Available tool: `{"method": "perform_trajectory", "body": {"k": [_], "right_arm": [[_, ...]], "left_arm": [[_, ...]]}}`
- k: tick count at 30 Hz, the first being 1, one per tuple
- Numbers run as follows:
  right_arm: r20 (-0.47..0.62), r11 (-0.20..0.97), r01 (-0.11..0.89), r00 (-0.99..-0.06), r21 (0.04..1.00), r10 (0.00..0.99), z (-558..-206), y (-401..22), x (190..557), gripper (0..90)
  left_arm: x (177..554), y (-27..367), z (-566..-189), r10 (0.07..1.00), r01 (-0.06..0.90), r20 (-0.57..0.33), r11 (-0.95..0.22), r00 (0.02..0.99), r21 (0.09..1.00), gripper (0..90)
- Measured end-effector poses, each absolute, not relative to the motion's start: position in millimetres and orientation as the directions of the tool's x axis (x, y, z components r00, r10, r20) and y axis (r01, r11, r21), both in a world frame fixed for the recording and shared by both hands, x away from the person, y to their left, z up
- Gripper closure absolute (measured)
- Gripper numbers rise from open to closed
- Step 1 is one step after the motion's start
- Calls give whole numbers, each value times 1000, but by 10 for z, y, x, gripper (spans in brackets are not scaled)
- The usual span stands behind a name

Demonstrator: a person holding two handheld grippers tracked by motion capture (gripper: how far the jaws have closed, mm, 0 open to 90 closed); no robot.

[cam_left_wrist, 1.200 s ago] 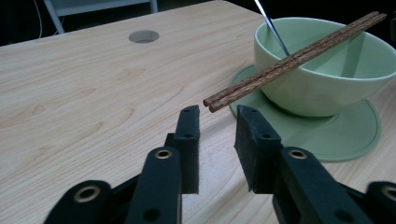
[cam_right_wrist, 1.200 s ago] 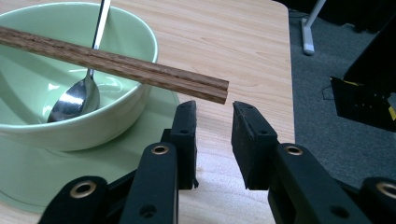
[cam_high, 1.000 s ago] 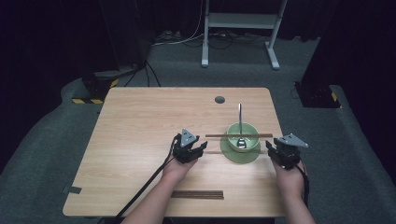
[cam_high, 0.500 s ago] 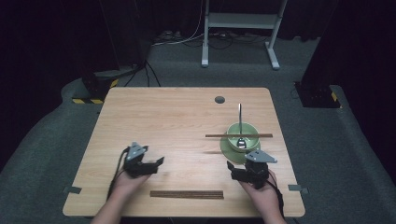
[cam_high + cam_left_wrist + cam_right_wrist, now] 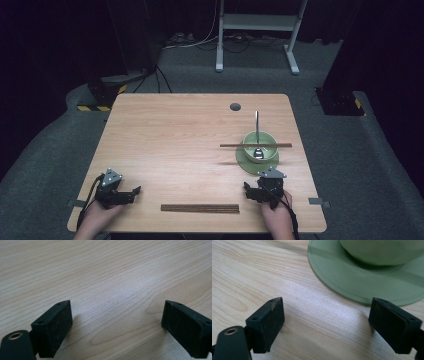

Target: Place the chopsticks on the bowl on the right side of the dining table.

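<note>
The light wooden bench (image 5: 175, 145) carries a green saucer (image 5: 245, 163) at its right and dark chopsticks (image 5: 200, 208) along its near edge.

Bowl (image 5: 259, 141) on saucer (image 5: 248, 163), table's (image 5: 175, 130) right; chopsticks (image 5: 200, 208) at near edge, btwn grippers.

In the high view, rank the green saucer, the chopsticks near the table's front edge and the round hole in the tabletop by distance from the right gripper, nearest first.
1. green saucer, just beyond the right gripper.
2. chopsticks, to its left at the front edge.
3. round hole, at the far edge.
</note>
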State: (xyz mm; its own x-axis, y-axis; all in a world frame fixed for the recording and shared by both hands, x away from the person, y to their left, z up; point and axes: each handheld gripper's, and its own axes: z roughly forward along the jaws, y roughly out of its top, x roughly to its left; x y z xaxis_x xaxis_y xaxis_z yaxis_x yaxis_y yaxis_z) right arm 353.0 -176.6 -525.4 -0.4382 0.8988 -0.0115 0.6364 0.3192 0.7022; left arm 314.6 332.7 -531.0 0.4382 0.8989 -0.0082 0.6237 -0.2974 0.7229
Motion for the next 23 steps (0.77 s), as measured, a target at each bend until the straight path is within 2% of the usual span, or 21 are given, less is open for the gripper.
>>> {"method": "perform_trajectory", "body": {"k": [23], "right_arm": [[-14,319,635,-436,703,900,-5254,-1706,3505,136]], "left_arm": [[3129,3323,-5312,892,622,-7,-309,451,720,65]]}}
